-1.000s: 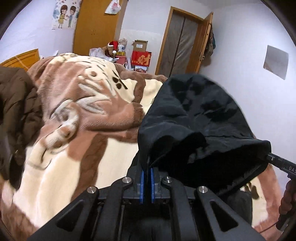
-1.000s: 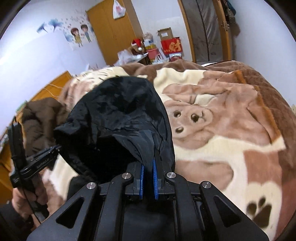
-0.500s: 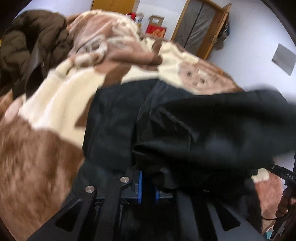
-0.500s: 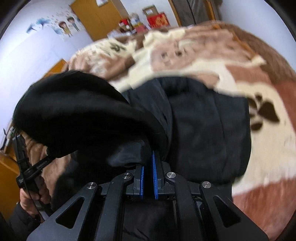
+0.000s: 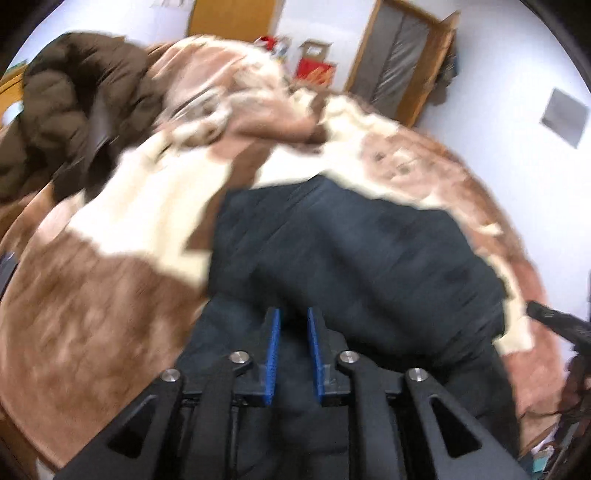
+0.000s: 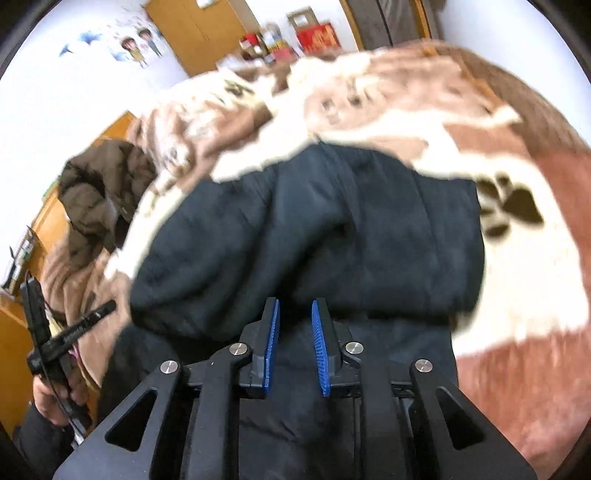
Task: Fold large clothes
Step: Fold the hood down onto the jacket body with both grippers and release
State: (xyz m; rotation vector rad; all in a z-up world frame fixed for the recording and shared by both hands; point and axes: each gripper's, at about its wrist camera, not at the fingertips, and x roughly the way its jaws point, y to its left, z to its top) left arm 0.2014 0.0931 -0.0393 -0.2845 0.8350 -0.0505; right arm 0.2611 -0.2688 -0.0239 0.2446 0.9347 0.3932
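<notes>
A black padded jacket (image 5: 362, 254) lies folded on the bed's brown and cream blanket (image 5: 110, 295); it also shows in the right wrist view (image 6: 314, 236). My left gripper (image 5: 293, 317) is open and empty, just above the jacket's near edge. My right gripper (image 6: 295, 308) is open and empty too, over the jacket's near folded edge. The left gripper's tip (image 6: 92, 317) shows at the left of the right wrist view, and the right gripper's tip (image 5: 554, 321) at the right of the left wrist view. Both views are motion-blurred.
A brown puffer jacket (image 5: 74, 110) is heaped at the far left of the bed, also in the right wrist view (image 6: 99, 192). Wooden wardrobe (image 6: 192, 33), boxes and clutter (image 5: 314, 66) and a doorway (image 5: 399, 62) stand beyond the bed. A white wall (image 5: 517, 92) is on the right.
Both grippers held a part of the black jacket up, carried it down over the rest of the jacket, then opened and let it go. It now lies folded on the bed.
</notes>
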